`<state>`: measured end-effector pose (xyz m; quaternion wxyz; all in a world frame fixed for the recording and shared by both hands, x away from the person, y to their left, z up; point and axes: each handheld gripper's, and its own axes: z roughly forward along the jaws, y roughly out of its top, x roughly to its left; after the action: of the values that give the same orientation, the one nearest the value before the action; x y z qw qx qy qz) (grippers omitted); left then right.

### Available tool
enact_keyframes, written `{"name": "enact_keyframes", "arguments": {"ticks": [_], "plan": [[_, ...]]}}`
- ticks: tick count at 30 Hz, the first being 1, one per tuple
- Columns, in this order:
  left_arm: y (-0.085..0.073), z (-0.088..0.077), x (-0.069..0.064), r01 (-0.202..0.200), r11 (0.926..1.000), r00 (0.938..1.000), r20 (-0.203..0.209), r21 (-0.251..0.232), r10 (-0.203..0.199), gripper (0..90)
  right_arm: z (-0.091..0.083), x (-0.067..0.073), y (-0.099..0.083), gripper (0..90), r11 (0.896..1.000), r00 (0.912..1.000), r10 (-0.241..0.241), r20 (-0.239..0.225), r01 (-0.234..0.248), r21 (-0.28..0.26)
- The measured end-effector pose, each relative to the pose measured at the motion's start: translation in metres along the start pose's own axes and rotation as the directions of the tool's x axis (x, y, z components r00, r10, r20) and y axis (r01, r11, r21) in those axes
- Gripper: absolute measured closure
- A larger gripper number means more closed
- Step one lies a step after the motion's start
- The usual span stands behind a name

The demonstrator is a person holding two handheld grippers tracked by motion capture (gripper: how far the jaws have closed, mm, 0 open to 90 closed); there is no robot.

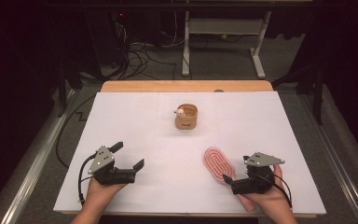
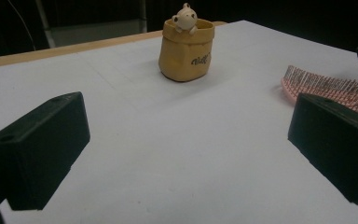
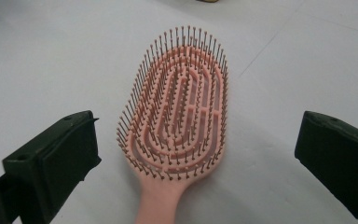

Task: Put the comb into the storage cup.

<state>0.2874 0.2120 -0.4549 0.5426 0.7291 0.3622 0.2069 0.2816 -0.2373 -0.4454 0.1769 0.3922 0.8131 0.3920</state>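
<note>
Hovering over the pink plastic paddle hairbrush with metal-tipped bristles (image 3: pixel 177 107), the right claw (image 3: pixel 191 154) stands wide, nothing clamped; in the right gripper view the brush lies bristles-up on the white worktop (image 1: pixel 168 186), its head between the two black jaws and apart from both, its handle running down toward the claw's base. Step in hand reads as either lining up a grasp or just after letting go; jaws wide and brush flat on the sheet fit both, cannot tell which. If a pick-up comes next, it calls for lowering onto the narrow handle or neck, not the bristle field, and closing across the thin sides so the pads don't skid on the pins.

From the high view the hairbrush sits at the near right of the worktop, slanted, its handle end under the right claw (image 1: pixel 235 179). The tan sack-shaped ceramic pot with a small pale bear figure on its rim (image 1: pixel 186 116) stands upright near the far middle, well apart from the brush.

Left claw (image 1: pixel 128 156) also wide and empty, resting at the near left, well clear of both things, pointing toward the pot.
</note>
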Motion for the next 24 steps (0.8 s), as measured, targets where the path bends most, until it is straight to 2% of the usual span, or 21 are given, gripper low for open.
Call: {"name": "enact_keyframes", "arguments": {"ticks": [6,9,13,17,21,24], "plan": [[0.0030,0.0003,0.0038,0.003,0.9997,1.0000,-0.004,0.026,-0.003,0.0,0.0001,-0.0015,-0.0013,0.1,1.000,0.9999,0.010,0.000,-0.010,0.008],[0.0043,0.0025,0.0055,0.022,0.9995,0.9997,0.002,0.024,-0.022,0.0,0.0003,-0.0019,-0.0015,0.1,1.000,0.9999,0.011,0.002,-0.011,0.013],[0.0052,0.0033,0.0065,-0.003,0.9993,1.0000,-0.002,0.038,0.003,0.0,0.0011,-0.0015,-0.0014,0.1,1.000,0.9999,0.015,-0.001,-0.015,0.021],[0.0048,0.0000,0.0070,-0.005,0.9992,1.0000,0.007,0.039,0.004,0.0,0.0031,-0.0002,-0.0012,0.1,0.999,0.9999,0.012,0.001,-0.012,0.038],[0.0005,0.0011,0.0061,0.016,0.9990,0.9996,0.024,0.042,-0.017,0.0,0.0056,0.0025,-0.0002,0.1,0.999,1.0000,0.004,0.002,-0.004,0.051],[-0.0012,0.0031,0.0048,-0.002,0.9987,0.9996,0.027,0.050,0.001,0.0,0.0087,0.0048,0.0013,0.1,0.998,1.0000,0.005,0.002,-0.005,0.062]]}}
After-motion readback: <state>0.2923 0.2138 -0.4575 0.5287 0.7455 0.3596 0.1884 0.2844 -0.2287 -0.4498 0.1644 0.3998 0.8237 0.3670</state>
